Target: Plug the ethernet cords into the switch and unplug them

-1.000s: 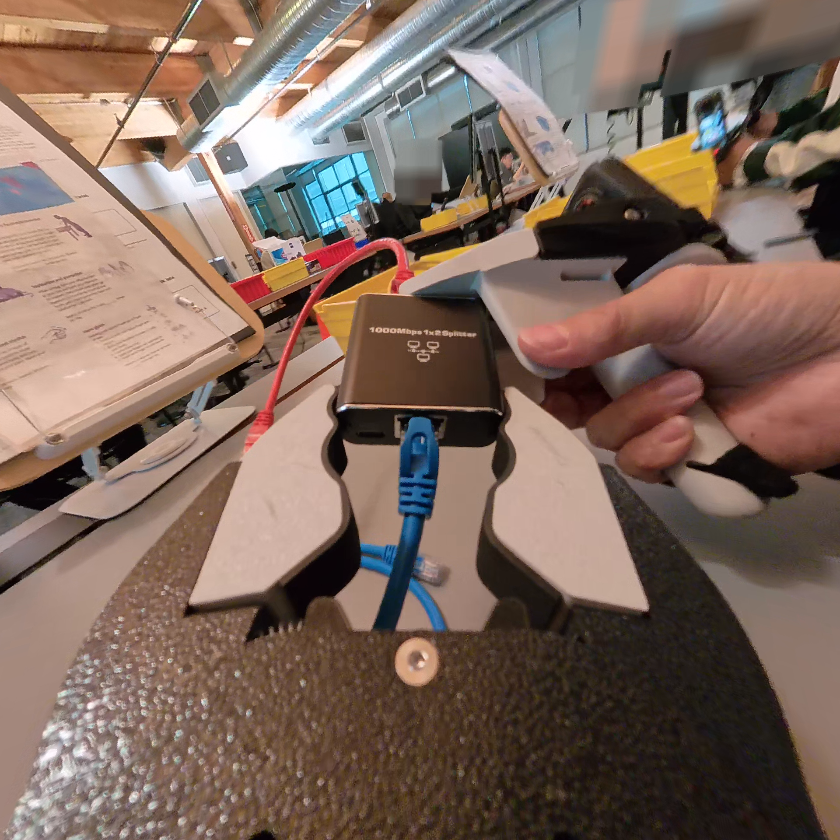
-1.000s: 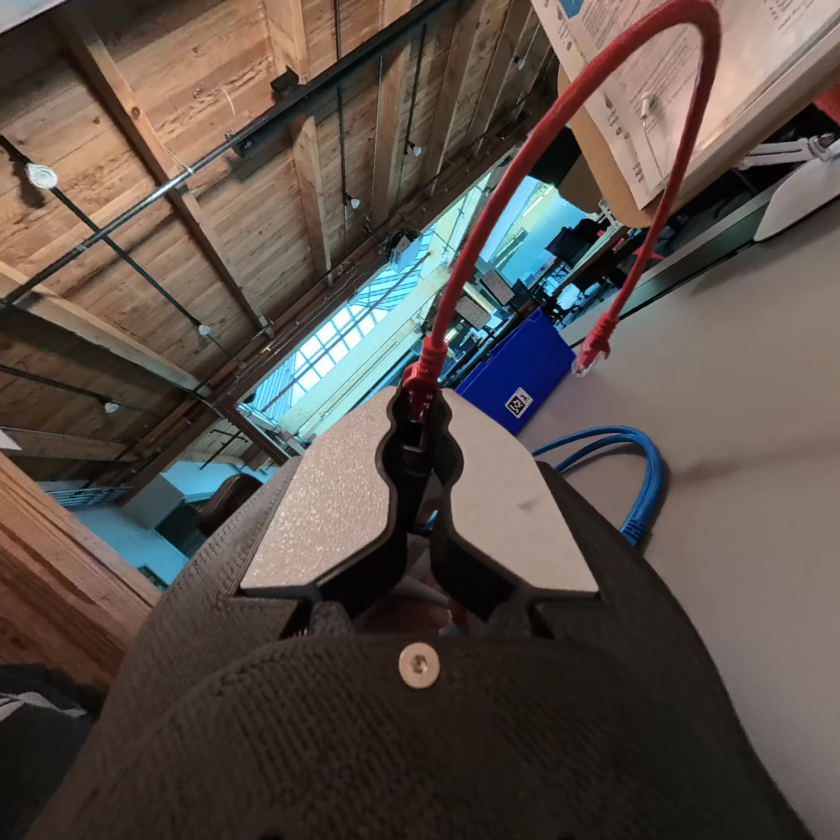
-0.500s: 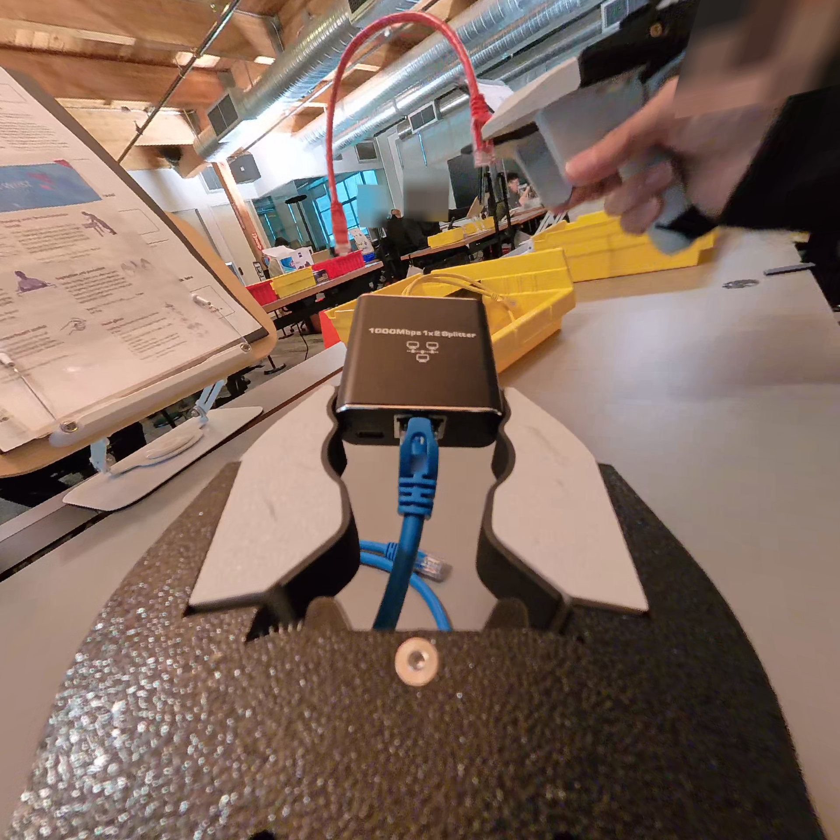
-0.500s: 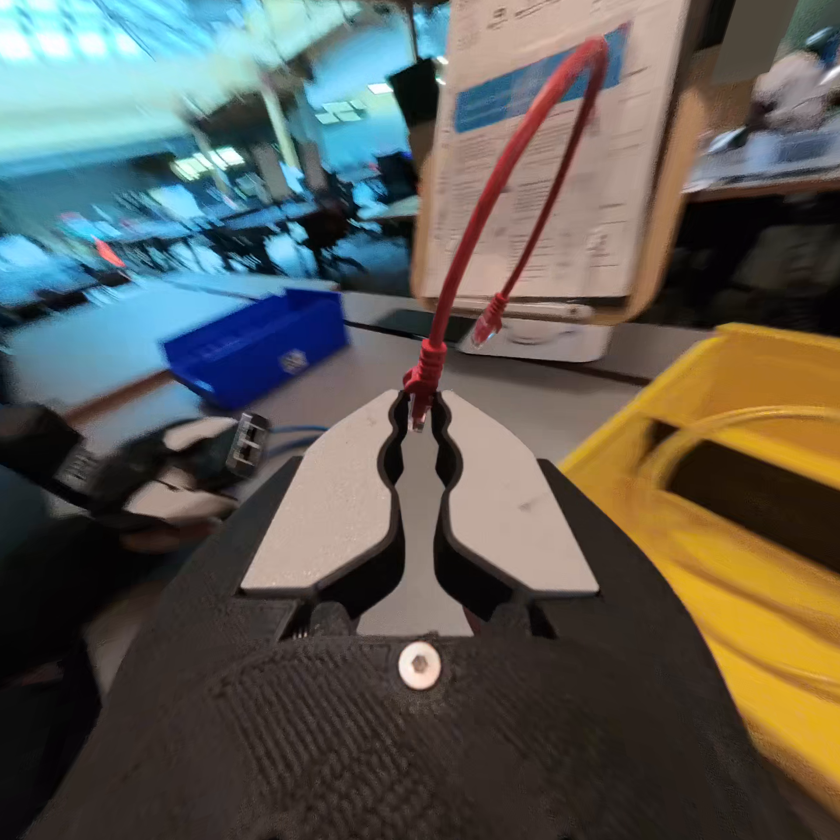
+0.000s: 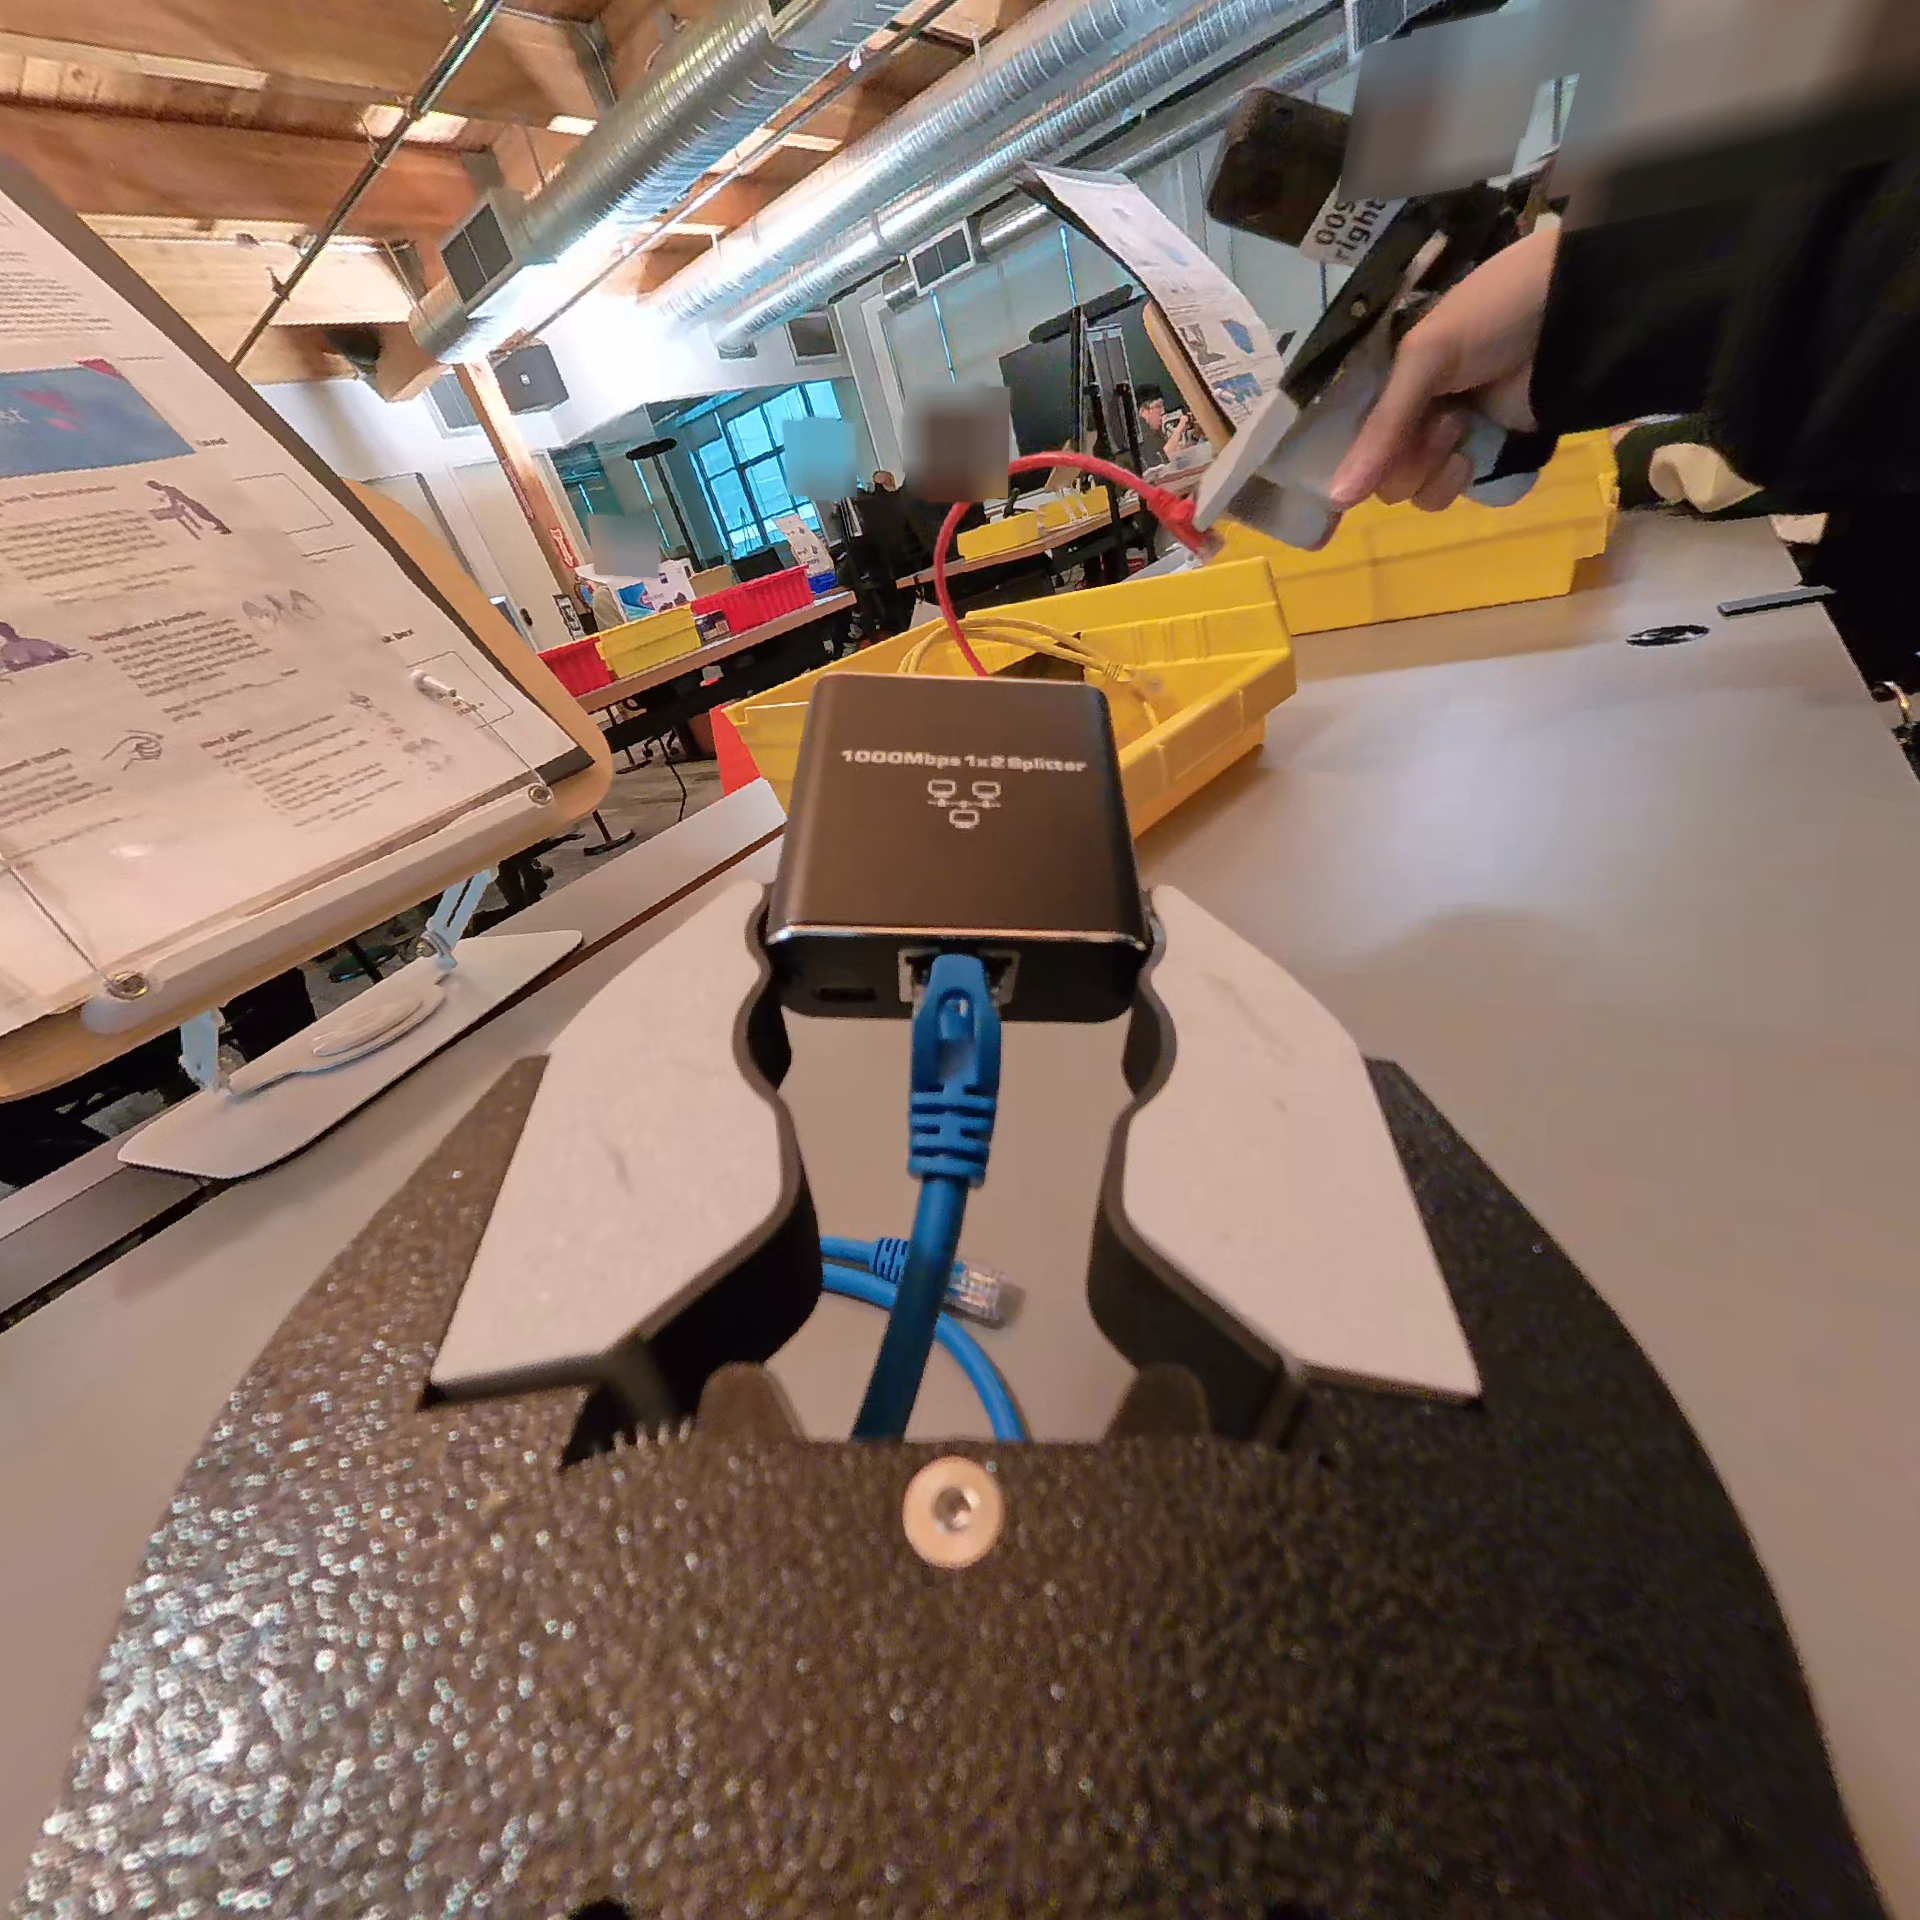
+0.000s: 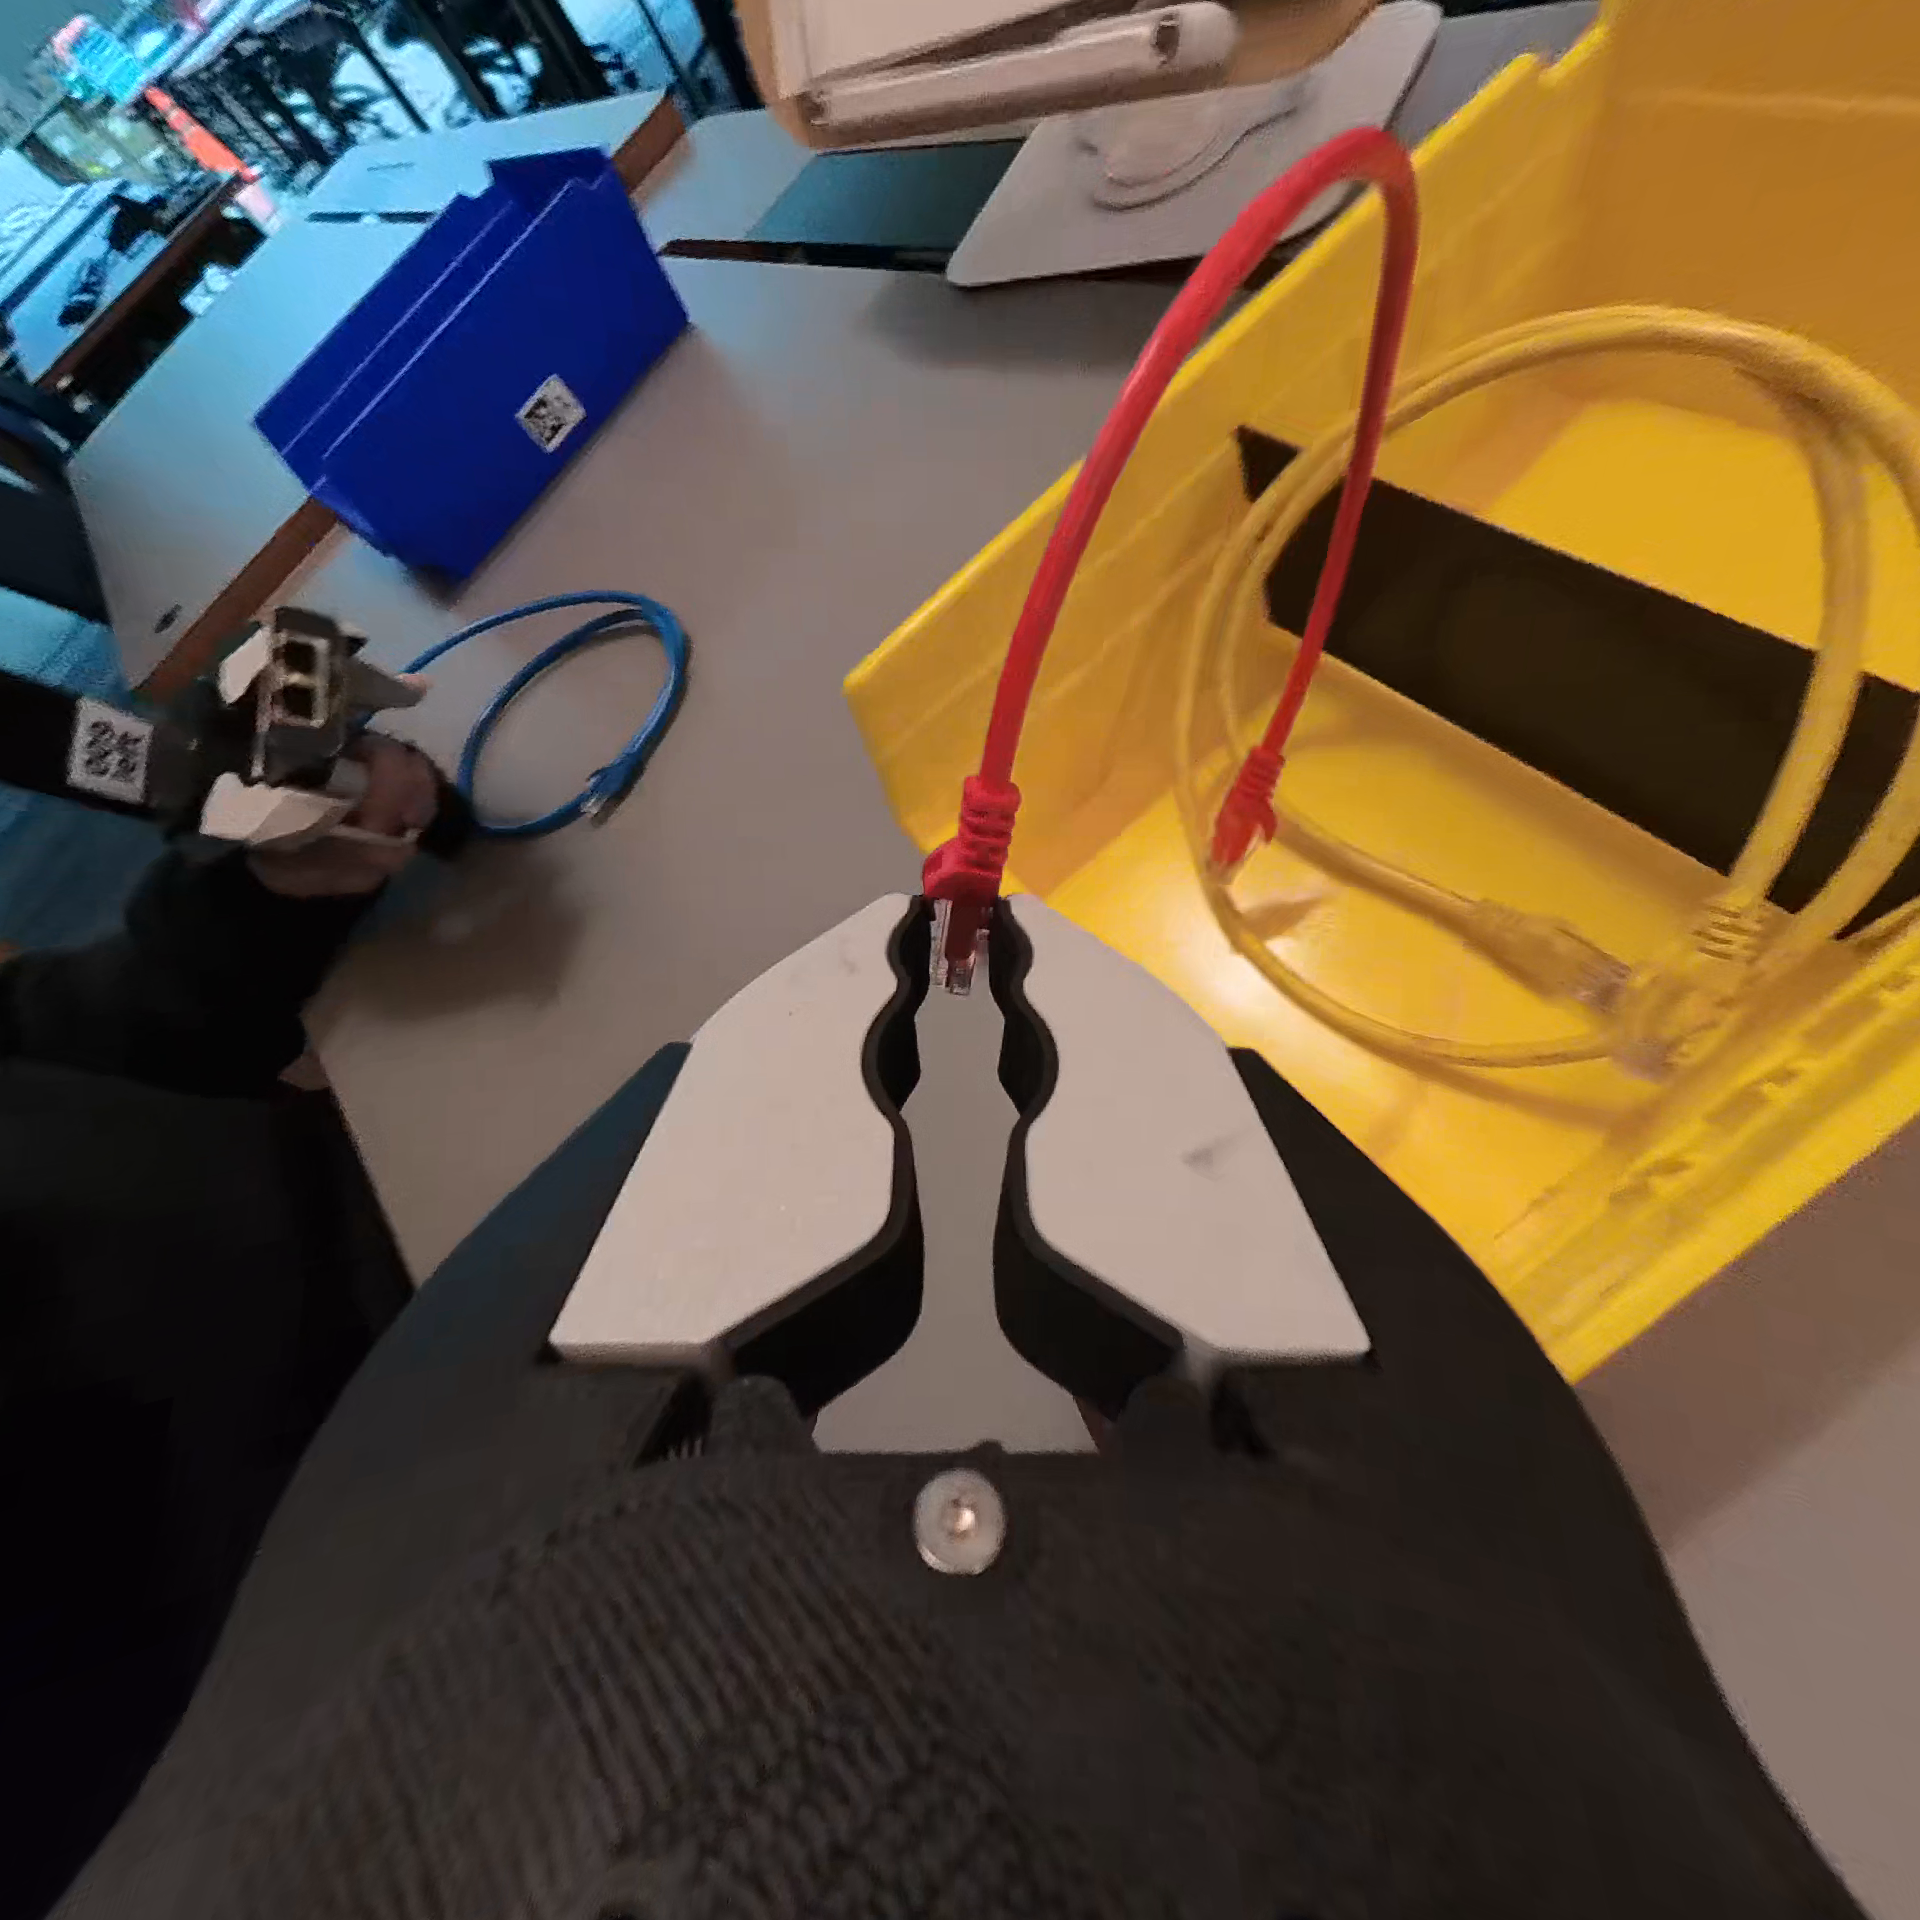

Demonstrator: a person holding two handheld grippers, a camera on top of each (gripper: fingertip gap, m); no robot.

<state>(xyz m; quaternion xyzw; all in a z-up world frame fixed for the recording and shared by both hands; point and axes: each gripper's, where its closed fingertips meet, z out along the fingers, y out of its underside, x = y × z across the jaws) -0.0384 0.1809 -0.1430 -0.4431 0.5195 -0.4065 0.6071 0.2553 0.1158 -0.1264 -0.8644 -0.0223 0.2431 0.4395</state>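
two grippers busy: left gripper clamped on switch to steady it, right gripper pinching red cord over yellow bin, likely for drop-off.

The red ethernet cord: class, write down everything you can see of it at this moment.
The thin red ethernet cord arches up in a tall loop. One end, a clear plug in a ribbed red boot, is pinched between the jaws of the right gripper. The free end hangs, plug downward, inside the yellow plastic bin, near a coiled yellow cable; contact cannot be told. It is unplugged, away from the black metal switch clamped in the left gripper.
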